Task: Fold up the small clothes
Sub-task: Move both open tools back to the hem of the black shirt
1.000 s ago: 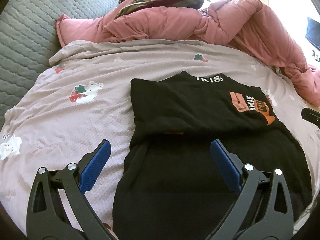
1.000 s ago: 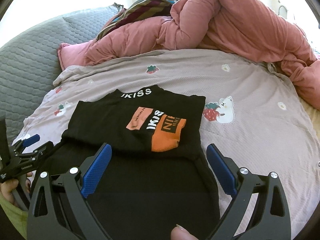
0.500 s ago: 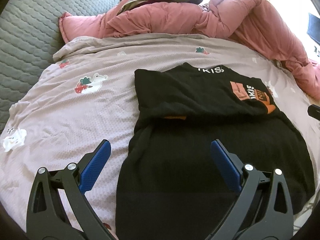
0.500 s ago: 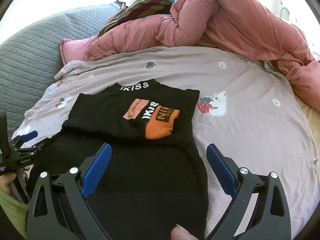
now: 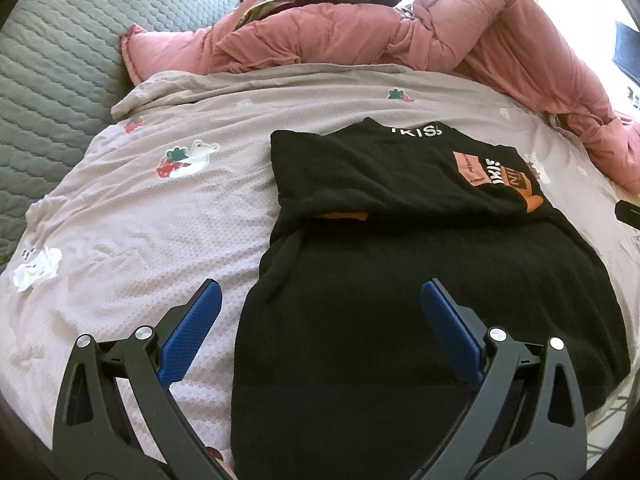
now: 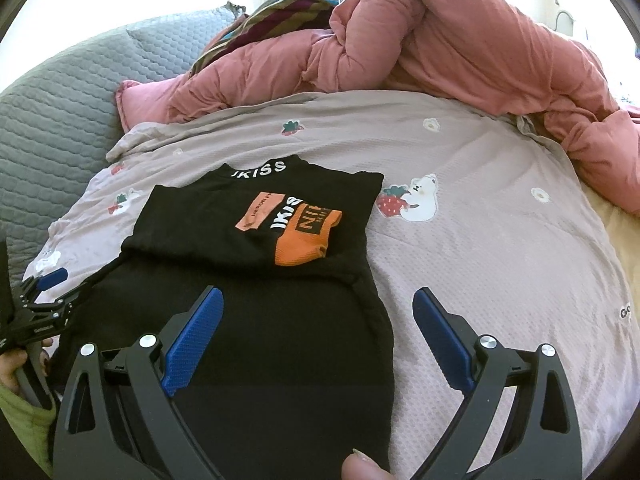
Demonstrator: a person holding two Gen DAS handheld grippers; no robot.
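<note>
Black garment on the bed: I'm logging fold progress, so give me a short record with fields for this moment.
garment: black top with white lettering at the collar and an orange print
fold state: top part with the print doubled over the lower part; hem end lies flat nearest the cameras
surface: pale bedsheet with strawberry and bear prints
left gripper: open, above the garment's left edge, holding nothing
right gripper: open, above the garment's right edge, holding nothing
behind: pink duvet bunched up, grey quilted cover
</note>
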